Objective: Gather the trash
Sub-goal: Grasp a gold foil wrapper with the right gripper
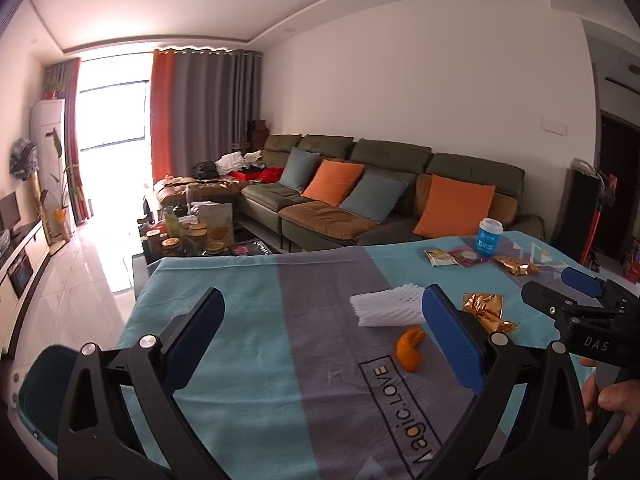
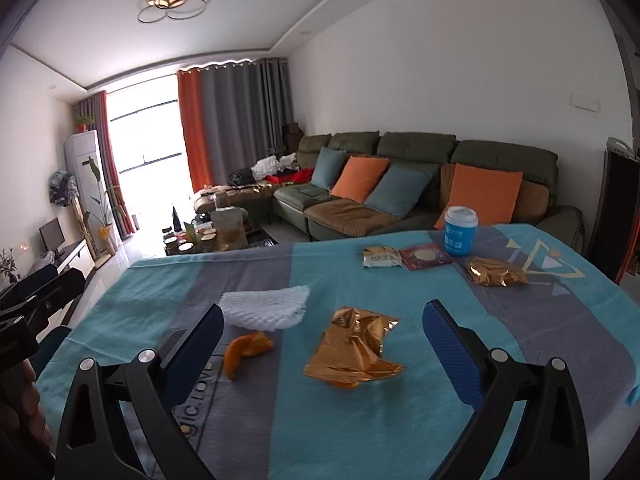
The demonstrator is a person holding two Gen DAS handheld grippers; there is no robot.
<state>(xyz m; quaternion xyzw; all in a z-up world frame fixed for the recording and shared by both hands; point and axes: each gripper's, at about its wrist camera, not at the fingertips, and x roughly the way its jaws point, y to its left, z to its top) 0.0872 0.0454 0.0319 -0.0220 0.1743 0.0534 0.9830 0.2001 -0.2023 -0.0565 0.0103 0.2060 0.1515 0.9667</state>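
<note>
On the desk (image 2: pixel 520 320), under its teal and grey cloth, both hand-held grippers hover released and empty. Between the right hand-held gripper (image 2: pixel 322 330)'s spread fingers lies a crumpled gold wrapper (image 2: pixel 354 354). Orange peel (image 1: pixel 410 348) sits just inside the left hand-held gripper (image 1: pixel 322 322)'s right finger.

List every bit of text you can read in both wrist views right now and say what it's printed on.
"Magic.LOVE": in a black frame on the tablecloth; the left wrist view shows most of it, the right wrist view only "gic.LOVE".
"DAS": on the body of the right gripper.
Blue paper cup: white print, too small to read.
Cream snack packet and red packet: print too blurred to read.
</note>
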